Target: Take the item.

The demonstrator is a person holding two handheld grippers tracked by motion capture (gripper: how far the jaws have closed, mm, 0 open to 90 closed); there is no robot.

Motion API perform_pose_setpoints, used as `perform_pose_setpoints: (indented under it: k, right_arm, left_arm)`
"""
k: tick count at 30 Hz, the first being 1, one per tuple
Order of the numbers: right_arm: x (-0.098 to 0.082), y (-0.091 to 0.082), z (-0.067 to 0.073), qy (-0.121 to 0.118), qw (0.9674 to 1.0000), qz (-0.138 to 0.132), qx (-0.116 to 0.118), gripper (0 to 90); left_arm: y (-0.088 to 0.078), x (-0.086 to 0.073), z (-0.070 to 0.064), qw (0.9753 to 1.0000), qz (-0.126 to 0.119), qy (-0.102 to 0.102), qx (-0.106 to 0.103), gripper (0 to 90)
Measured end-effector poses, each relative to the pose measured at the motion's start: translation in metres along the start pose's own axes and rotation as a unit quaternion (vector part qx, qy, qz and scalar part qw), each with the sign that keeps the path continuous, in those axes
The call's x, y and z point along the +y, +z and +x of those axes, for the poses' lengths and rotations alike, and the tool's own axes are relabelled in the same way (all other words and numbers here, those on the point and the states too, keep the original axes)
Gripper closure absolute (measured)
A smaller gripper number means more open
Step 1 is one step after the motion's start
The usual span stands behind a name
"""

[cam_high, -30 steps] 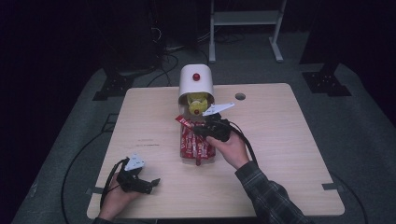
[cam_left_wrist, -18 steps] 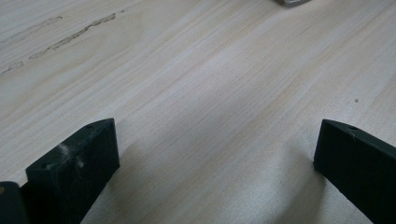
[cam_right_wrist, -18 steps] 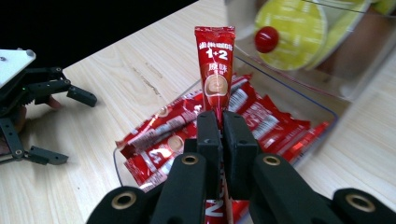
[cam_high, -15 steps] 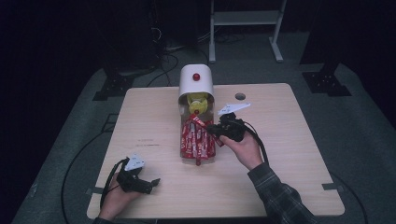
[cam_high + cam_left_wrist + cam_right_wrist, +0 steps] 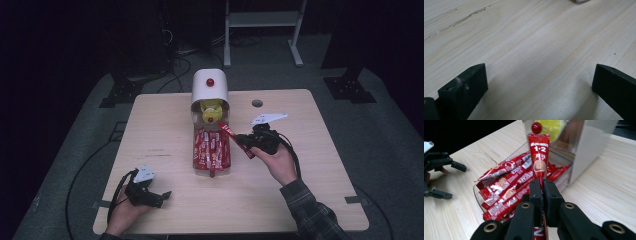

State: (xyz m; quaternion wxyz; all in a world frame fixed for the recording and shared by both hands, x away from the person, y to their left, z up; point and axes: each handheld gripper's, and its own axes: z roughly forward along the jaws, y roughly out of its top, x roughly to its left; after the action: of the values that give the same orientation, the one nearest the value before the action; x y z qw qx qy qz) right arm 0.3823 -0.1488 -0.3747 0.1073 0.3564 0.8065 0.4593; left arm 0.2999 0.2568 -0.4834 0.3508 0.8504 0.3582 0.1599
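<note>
Red foil catches the eye first: your right gripper (image 5: 246, 141), just right of centre in the high view, has its jaws pressed tight on one red sachet (image 5: 235, 140), which slants from the gripper up and to the left toward the dispenser. In the right gripper view that sachet (image 5: 538, 160) stands upright in the middle of the frame, its lower end pinched between the two black jaws and its top edge reaching near the red knob (image 5: 536, 127) at the top centre. Behind and to the left of it, a heap of matching red sachets (image 5: 509, 185) lies in a clear tray (image 5: 475, 193) at the foot of the white dispenser (image 5: 589, 147). In the high view the tray (image 5: 194, 159) sits at the centre of the pale wooden table (image 5: 310, 200), with the dispenser (image 5: 210, 90) touching its upper end. Your left gripper (image 5: 150, 196) rests at the lower left of the table, well apart from the tray; in the left gripper view its jaws stand wide apart over bare wood with nothing between them.
</note>
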Motion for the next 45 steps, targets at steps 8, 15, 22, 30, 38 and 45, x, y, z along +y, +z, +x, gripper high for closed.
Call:
perform_pose_setpoints:
  k: [8,15,22,30,38,45]
  right_arm:
    - [-0.009,-0.012,-0.009,0.006,0.9999,0.001,-0.010,85.4]
    - [-0.021,-0.023,-0.017,0.010,0.9997,0.005,-0.021,85.4]
    - [-0.032,-0.028,-0.024,0.018,0.9993,0.012,-0.032,85.3]
    - [-0.048,-0.021,-0.038,0.029,0.9980,0.034,-0.044,85.3]
    - [-0.058,-0.010,-0.045,0.032,0.9966,0.056,-0.052,85.3]
    - [-0.067,0.000,-0.052,0.038,0.9953,0.069,-0.056,85.3]
  left_arm:
    - [0.000,0.000,0.000,1.0000,0.000,-0.002,0.000,0.0]
    - [0.000,0.000,0.000,1.0000,0.000,-0.003,-0.001,0.0]
    - [0.000,0.000,0.000,1.0000,0.001,-0.001,-0.001,0.0]
    - [0.000,0.000,0.000,1.0000,0.001,-0.001,-0.001,0.0]
    - [0.000,0.000,0.000,1.0000,0.001,-0.001,-0.001,0.0]
    - [0.000,0.000,0.000,1.0000,0.001,-0.001,-0.001,0.0]
